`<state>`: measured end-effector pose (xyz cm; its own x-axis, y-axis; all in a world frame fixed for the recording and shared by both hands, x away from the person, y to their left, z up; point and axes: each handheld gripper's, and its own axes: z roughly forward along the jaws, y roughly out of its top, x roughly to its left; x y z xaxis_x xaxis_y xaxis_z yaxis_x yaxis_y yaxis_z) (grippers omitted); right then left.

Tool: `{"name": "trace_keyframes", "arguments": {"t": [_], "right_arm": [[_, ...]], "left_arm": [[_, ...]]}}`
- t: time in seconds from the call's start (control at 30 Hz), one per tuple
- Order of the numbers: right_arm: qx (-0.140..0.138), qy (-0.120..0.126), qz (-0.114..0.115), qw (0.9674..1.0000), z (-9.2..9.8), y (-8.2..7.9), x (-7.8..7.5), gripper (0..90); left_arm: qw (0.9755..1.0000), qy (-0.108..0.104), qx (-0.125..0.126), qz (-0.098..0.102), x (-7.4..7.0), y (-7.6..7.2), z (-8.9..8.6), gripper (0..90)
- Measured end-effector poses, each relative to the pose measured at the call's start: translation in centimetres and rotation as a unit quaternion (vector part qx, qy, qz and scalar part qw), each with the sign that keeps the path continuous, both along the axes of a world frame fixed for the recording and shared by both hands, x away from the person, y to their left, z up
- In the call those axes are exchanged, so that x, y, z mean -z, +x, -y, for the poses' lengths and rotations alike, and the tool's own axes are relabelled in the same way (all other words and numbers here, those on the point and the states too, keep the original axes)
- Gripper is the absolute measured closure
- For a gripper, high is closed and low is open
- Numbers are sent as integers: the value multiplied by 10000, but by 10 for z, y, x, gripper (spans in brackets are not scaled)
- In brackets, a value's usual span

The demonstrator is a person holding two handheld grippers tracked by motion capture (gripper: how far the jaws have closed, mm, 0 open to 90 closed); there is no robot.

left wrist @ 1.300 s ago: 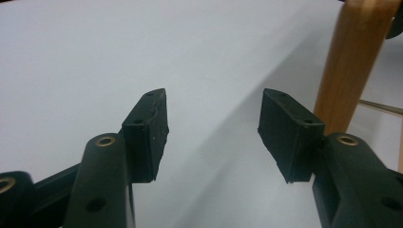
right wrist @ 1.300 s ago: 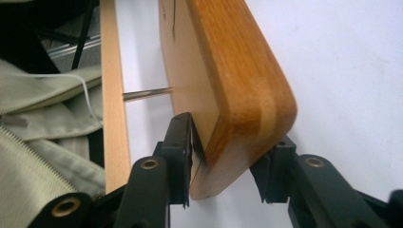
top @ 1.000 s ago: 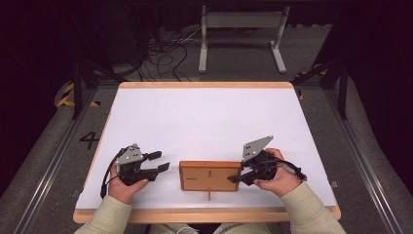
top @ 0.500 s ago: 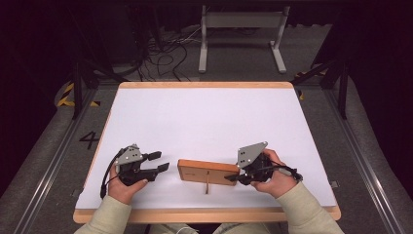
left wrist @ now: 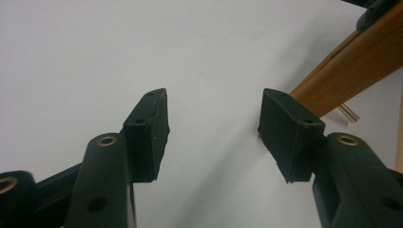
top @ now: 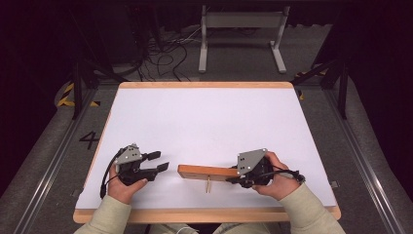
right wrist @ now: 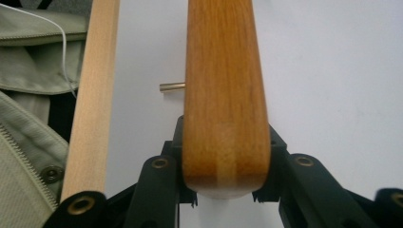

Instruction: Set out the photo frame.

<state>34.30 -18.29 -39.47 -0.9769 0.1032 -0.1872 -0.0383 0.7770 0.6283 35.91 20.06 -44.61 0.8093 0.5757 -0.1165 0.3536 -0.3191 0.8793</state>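
Note:
A brown wooden board [top: 207, 171] stands tilted up on its long edge near the table's front, with a thin brass pin [top: 208, 185] sticking out of its underside. My right gripper [top: 234, 175] is shut on the board's right end. In the right gripper view the board [right wrist: 225, 95] fills the space between both jaws, the pin [right wrist: 172, 87] shows at its left, and the jaws have just eased open slightly with the board still between them. My left gripper [top: 163, 161] rests open just left of the board, holding nothing. In the left gripper view the board [left wrist: 351, 71] is beyond the right jaw.
The white table top [top: 204, 122] has a light wooden rim [right wrist: 92, 95] along the front. Grey floor with rails, cables and a metal stand lie beyond the far edge. A pale green sleeve [right wrist: 23, 71] is near the front rim.
The board has gone from lying flat to standing tipped up on its edge, turned by the right gripper, and its pin now shows underneath. The left gripper has not moved.

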Motion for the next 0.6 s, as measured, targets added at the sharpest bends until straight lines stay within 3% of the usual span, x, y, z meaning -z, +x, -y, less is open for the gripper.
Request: {"name": "trace_keyframes", "arguments": {"t": [0.2, 0.3, 0.53, 0.6], "right_arm": [[-71, 53, -207, 9997, 1, -7, 2, 620], [-118, 15, -205, 9997, 1, -10, 3, 600], [74, 18, -212, 9997, 6, -11, 6, 491], [295, -42, -310, 9991, 13, -9, 9, 484]], "left_arm": [[10000, -11, -48, -40, 1, 2, -1, 438], [10000, -11, -52, -68, 1, 2, -1, 438], [10000, -36, -34, -77, 1, 4, 0, 435], [10000, -40, -47, -63, 0, 5, 0, 432]]}}
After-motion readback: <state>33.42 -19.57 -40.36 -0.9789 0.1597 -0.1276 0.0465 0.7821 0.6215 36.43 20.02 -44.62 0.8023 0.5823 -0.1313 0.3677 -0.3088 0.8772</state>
